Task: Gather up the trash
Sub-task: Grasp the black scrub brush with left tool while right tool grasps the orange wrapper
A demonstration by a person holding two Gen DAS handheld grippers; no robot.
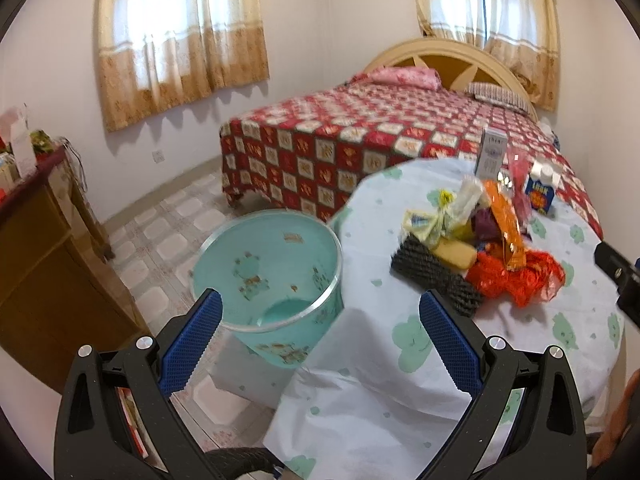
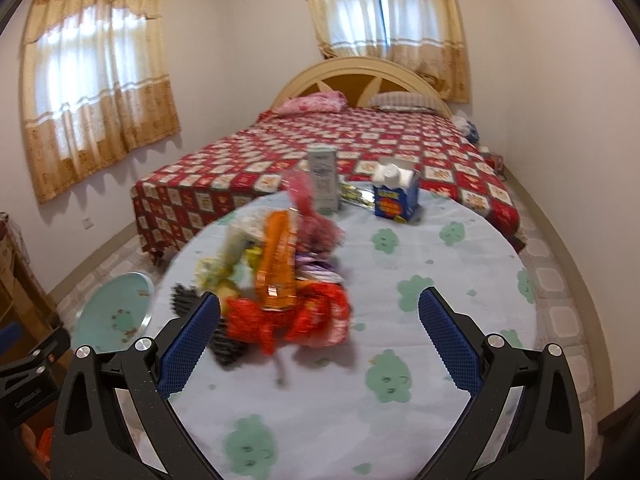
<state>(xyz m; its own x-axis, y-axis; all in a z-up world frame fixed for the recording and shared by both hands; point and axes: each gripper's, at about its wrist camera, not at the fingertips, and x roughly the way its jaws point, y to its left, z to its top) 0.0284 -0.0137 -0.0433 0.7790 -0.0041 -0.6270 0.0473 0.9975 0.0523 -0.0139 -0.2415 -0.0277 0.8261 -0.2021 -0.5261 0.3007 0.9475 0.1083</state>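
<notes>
Gathering litter from a cloth-draped round table, both tools spread wide and holding nothing.

Beside the table on the floor stands the rigid, smooth turquoise bin, under the left tool. The trash pile, crinkly wrappers and thin plastic bags, sits mid-table just ahead of the right tool; likely light, soft and slippery, best pinched at a bunched fold. 2 stiff cartons stand behind.

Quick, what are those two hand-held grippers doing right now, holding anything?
Left hand-held gripper: open, holding nothing, above the teal bin.
Right hand-held gripper: open, holding nothing, facing the trash pile.
</notes>
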